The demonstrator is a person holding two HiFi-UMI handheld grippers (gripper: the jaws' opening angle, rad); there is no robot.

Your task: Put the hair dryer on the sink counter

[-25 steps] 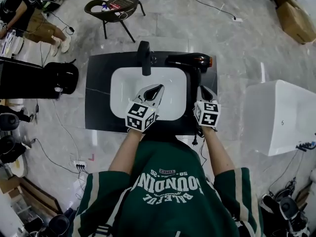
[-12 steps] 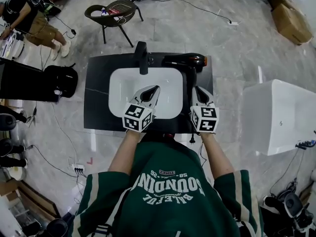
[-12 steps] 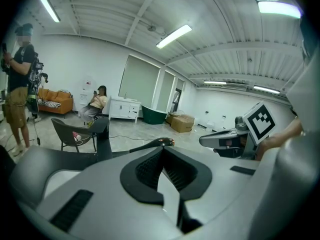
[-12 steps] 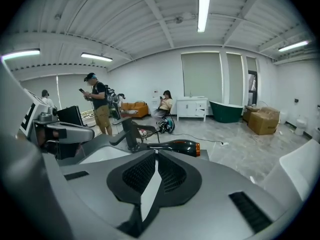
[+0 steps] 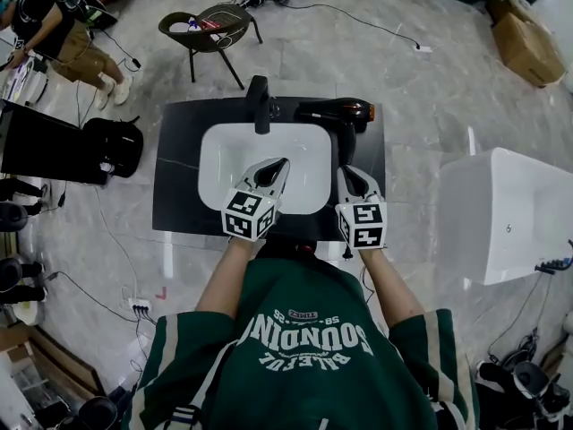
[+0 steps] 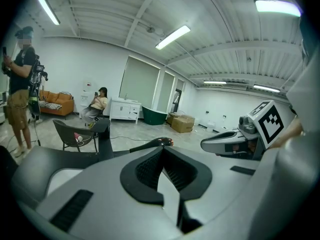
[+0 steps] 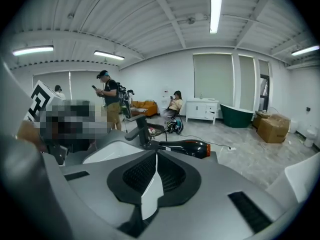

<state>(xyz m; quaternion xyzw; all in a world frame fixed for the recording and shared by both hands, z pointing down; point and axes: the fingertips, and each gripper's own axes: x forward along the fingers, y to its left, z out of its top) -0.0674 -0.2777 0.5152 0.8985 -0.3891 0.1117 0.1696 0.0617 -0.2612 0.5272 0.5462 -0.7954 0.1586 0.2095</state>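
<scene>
The black hair dryer (image 5: pixel 333 111) with an orange nozzle ring lies on the dark sink counter (image 5: pixel 179 164), right of the black faucet (image 5: pixel 260 103). Its handle points toward me along the right of the white basin (image 5: pixel 224 155). My right gripper (image 5: pixel 344 171) is shut and holds nothing, just short of the handle's end. My left gripper (image 5: pixel 283 162) hovers over the basin, shut and holding nothing. The dryer (image 7: pixel 187 147) shows beyond the closed right gripper (image 7: pixel 154 153) in the right gripper view. Past the left gripper (image 6: pixel 161 150), the dryer (image 6: pixel 152 143) shows too.
The dryer's plug (image 5: pixel 347 253) hangs off the counter's near edge. A white tub-like unit (image 5: pixel 515 213) stands at the right. A chair (image 5: pixel 210 21) is behind the counter, a black bag (image 5: pixel 112 141) to its left. A person (image 5: pixel 54 34) stands far left.
My right gripper has drawn back toward me and up, away from the dryer's handle. The dryer stays on the counter. The left gripper has hardly shifted.
</scene>
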